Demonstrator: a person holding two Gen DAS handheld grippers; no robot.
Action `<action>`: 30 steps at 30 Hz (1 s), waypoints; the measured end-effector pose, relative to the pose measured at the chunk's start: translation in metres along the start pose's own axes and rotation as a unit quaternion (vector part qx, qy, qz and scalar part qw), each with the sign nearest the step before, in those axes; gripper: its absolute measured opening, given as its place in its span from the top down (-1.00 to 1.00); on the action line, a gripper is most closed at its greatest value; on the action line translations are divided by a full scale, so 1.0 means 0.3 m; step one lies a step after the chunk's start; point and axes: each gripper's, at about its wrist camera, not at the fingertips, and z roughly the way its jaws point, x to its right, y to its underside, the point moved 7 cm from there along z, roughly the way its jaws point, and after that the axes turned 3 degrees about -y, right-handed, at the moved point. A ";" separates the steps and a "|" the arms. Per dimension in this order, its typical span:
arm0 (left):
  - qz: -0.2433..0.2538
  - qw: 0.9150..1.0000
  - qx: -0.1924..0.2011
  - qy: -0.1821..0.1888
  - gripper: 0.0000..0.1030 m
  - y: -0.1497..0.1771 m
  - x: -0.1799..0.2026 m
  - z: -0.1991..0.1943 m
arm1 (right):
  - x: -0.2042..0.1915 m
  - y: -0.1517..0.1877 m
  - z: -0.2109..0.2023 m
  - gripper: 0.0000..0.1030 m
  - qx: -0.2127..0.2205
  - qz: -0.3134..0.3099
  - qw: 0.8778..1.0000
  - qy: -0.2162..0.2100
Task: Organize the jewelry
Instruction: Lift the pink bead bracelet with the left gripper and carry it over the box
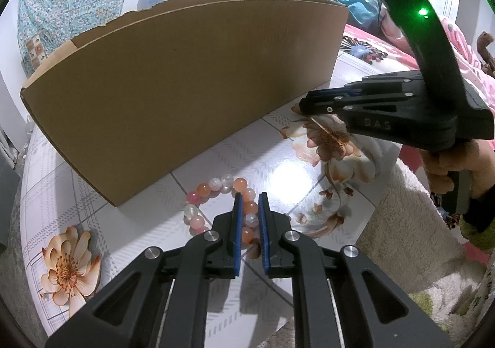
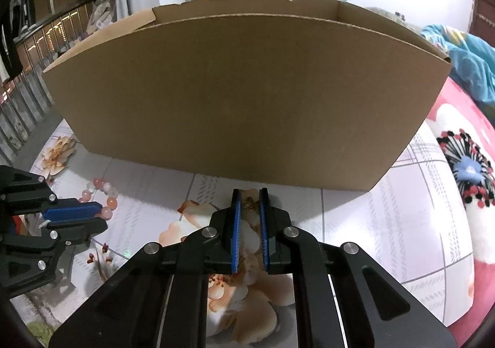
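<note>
- A table [image 2: 386, 224] with a glossy white, flower-printed cover fills the lower part of both views. Its right edge meets a pink floral bed cover; its left edge falls away towards a railing.
- A large open-topped cardboard box [image 2: 247, 94] stands on the far half of the table and spans most of its width. Only a strip of bare table lies free between the box's front wall and the near edge, and both grippers sit in it.
- The left gripper [image 1: 250, 202] points down at a bracelet [image 1: 216, 193] of pink, orange and white beads, which lies near the box's front left corner. Its blue-padded fingers [image 1: 237, 224] stand narrowly apart and close on one side of the bead loop.
- The right gripper [image 2: 249, 196], held in a hand [image 1: 448, 168], sits just before the box's front wall. Its fingers [image 2: 236, 218] are nearly together, gripping a small gold-coloured piece [image 2: 249, 205] at their tips, too small to identify.
</note>
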 end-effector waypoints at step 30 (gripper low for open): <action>-0.042 0.982 0.178 0.041 0.83 -0.466 -0.157 -0.480 | 0.060 -0.336 -0.472 0.82 0.180 0.031 0.981 -0.072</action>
